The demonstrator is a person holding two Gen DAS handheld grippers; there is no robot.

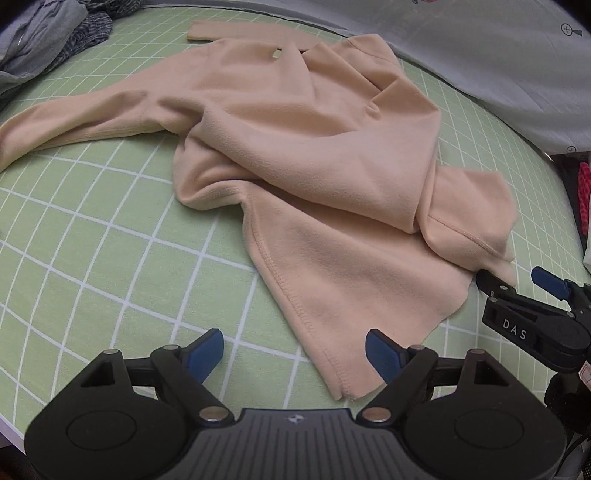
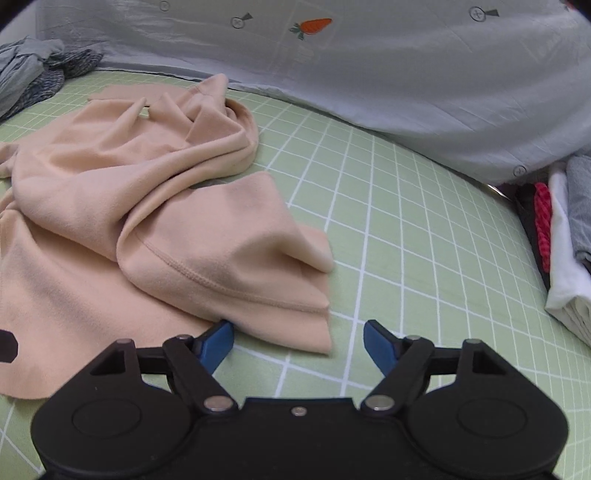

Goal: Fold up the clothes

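Where the green grid mat (image 1: 92,258) covers the bed, one peach fleece top (image 1: 295,147) lies crumpled across its middle, one sleeve stretched flat toward the left edge in the left view, the body bunched in folds, the stitched hem trailing toward the cameras.

Left gripper (image 1: 294,356): jaws spread wide, holding nothing. Blue pads (image 1: 207,352) sit just above the mat; the hem's near corner lies between them, closer to the right pad, whether touching cannot be told.

Right gripper (image 2: 298,345): jaws spread wide, holding nothing. A folded lobe of the top with its seam (image 2: 221,280) lies directly ahead; its lower edge reaches the left pad (image 2: 218,341), the right pad over bare mat. The same gripper shows at the right edge of the left view (image 1: 517,284), just beside the top's right-hand fold.

Surroundings:
- grey bedding (image 2: 406,81) with a carrot print (image 2: 312,26), behind the mat;
- grey clothes heap (image 1: 48,40), far left corner, well apart from the top;
- folded stack (image 2: 565,240), white, grey and red, at the mat's right edge.

Nothing lies between either gripper and the top.
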